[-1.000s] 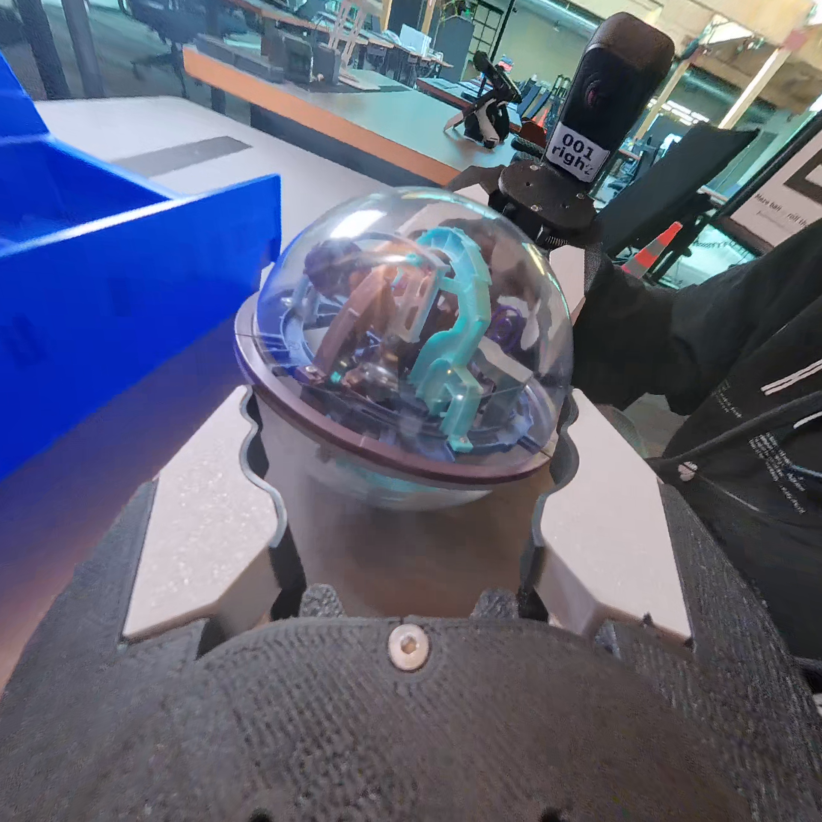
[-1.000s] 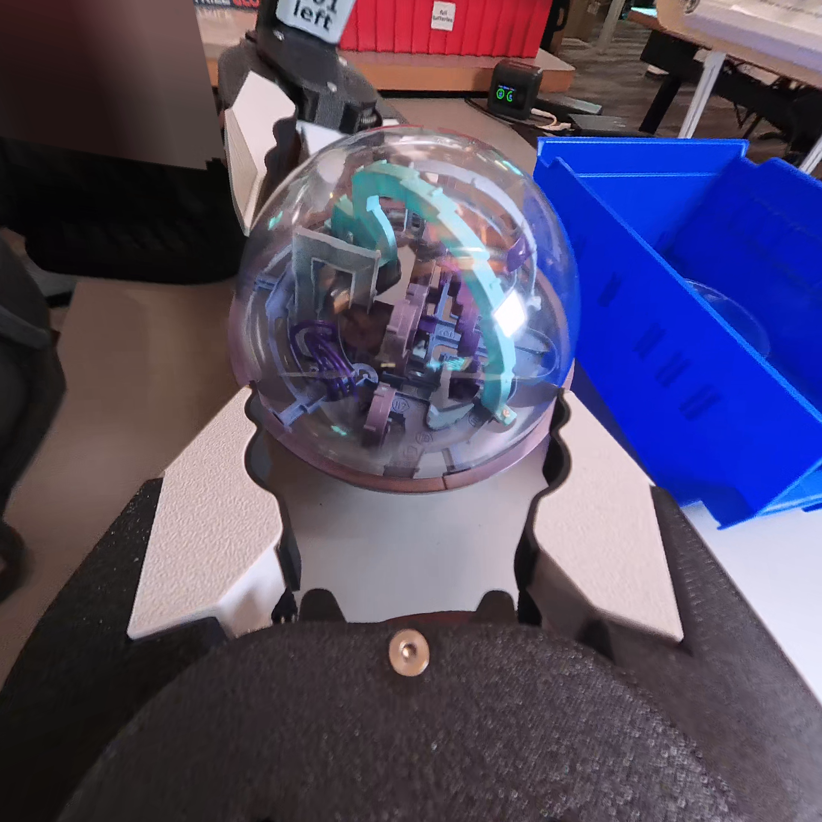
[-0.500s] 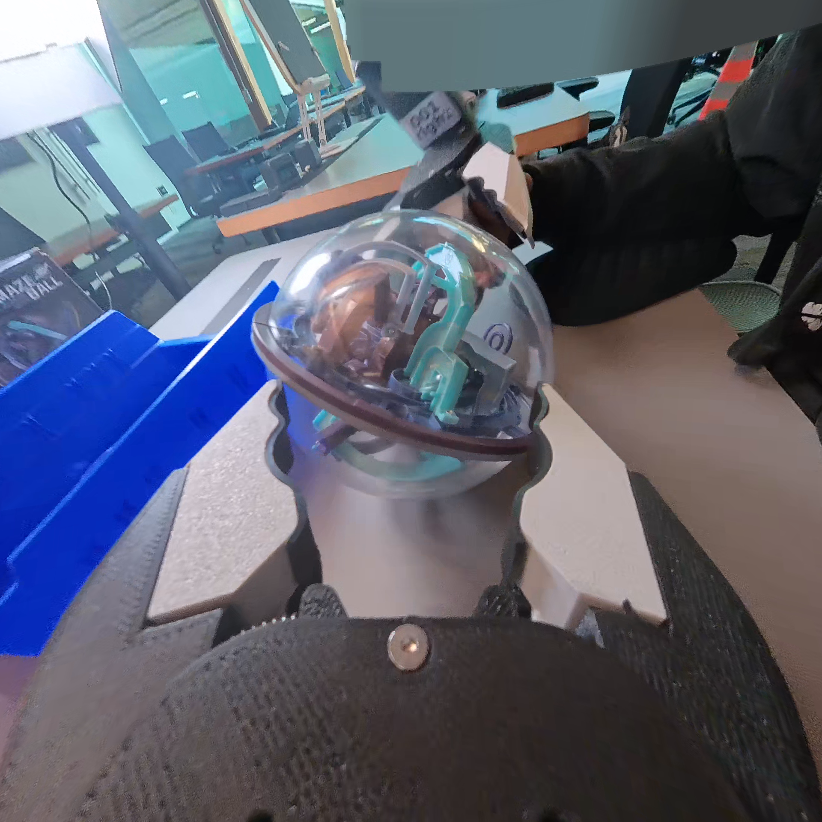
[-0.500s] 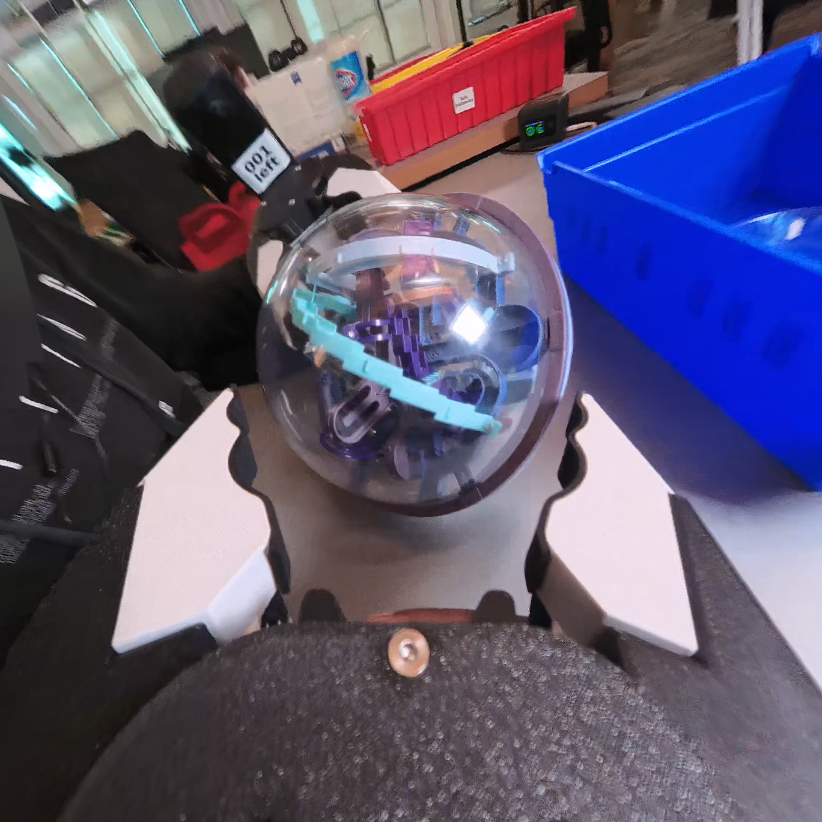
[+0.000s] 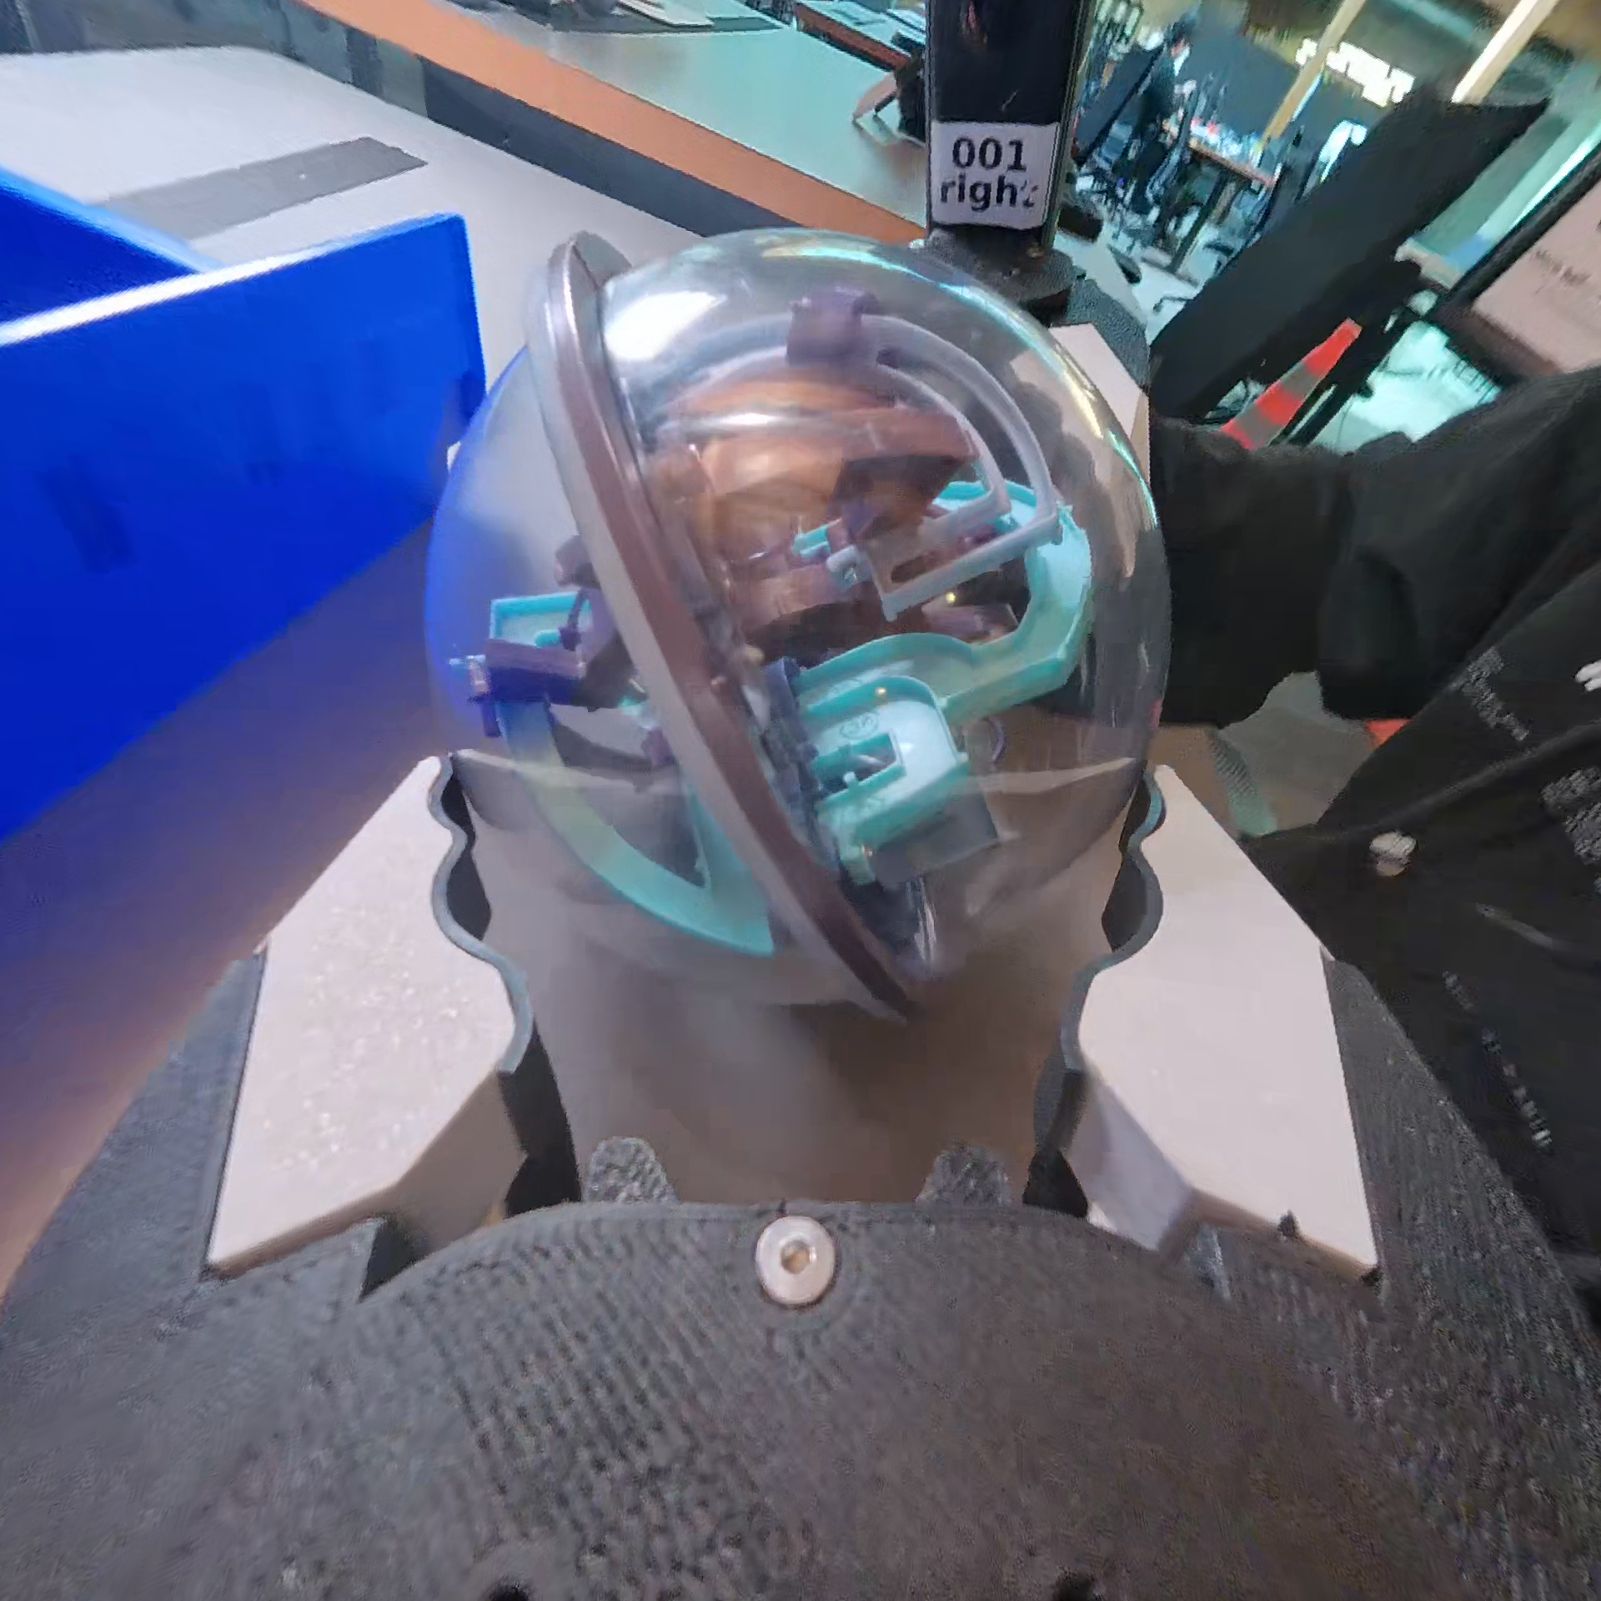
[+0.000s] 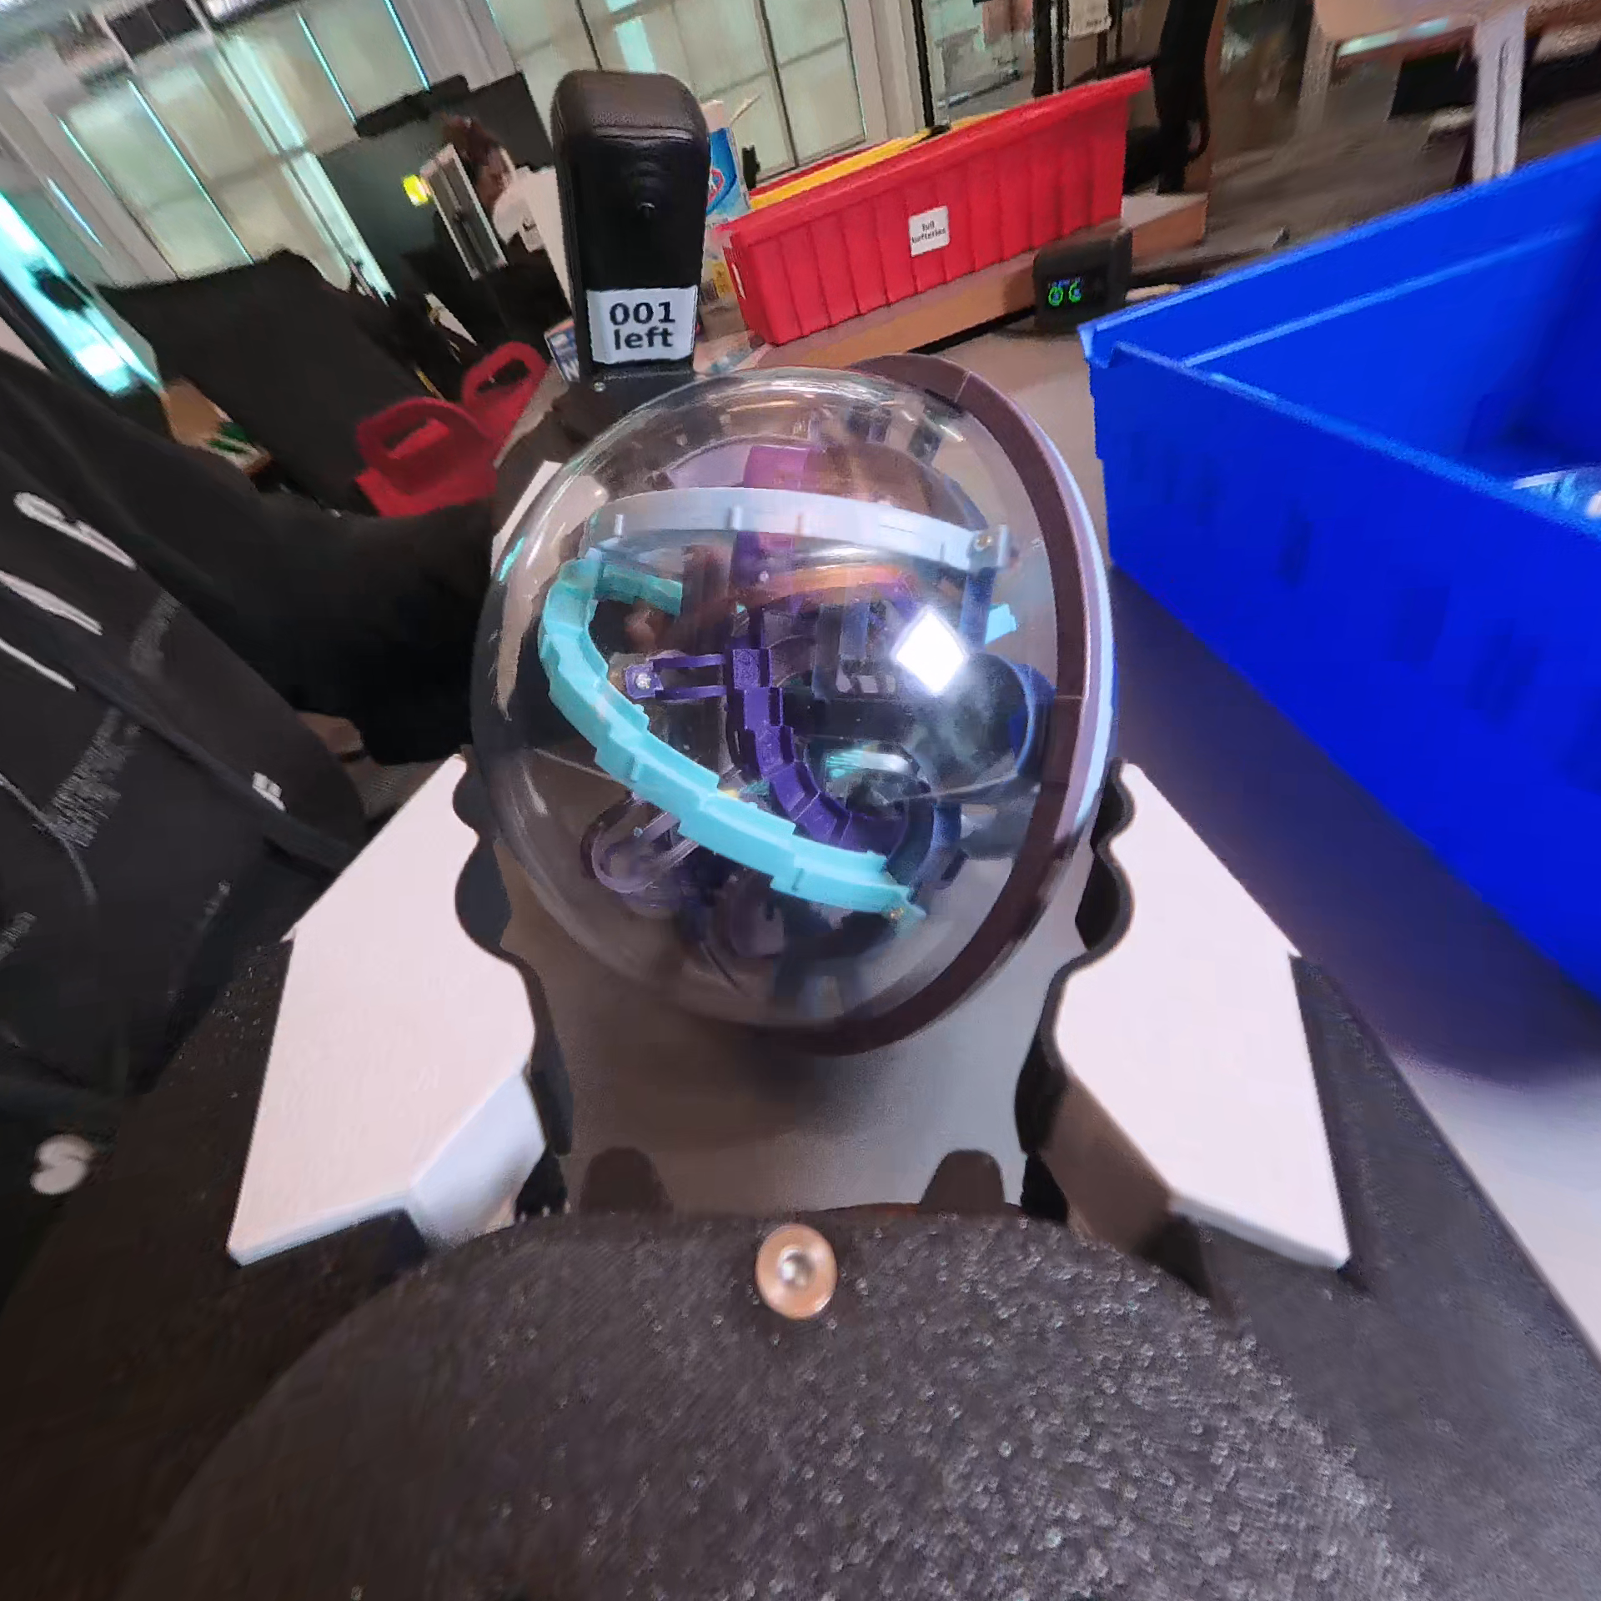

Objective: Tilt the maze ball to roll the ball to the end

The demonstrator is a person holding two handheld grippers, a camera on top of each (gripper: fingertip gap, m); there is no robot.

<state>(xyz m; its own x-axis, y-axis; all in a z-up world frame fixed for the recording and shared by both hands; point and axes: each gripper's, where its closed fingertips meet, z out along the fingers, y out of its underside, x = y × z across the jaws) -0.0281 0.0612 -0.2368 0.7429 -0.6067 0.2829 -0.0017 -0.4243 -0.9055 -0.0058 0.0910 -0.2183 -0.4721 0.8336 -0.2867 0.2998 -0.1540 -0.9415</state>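
Observation:
The maze ball is a clear sphere with teal, purple and brown tracks inside and a dark seam ring. It is held up above the table between both grippers. My left gripper has its pale fingers against the sphere's two sides, shut on it. My right gripper grips the maze ball from the opposite side in the same way. The seam ring stands steeply tilted, close to upright. The far gripper's black body shows behind the sphere in each view. I cannot pick out the small inner ball.
A blue bin stands close to the left of the sphere, and shows at the right in the right wrist view. A person's black sleeve is at the right. A red bin sits far back.
The sphere has been rolled over between the grippers: its seam ring went from nearly level to steeply tilted. Both grippers kept their hold and swung with it.

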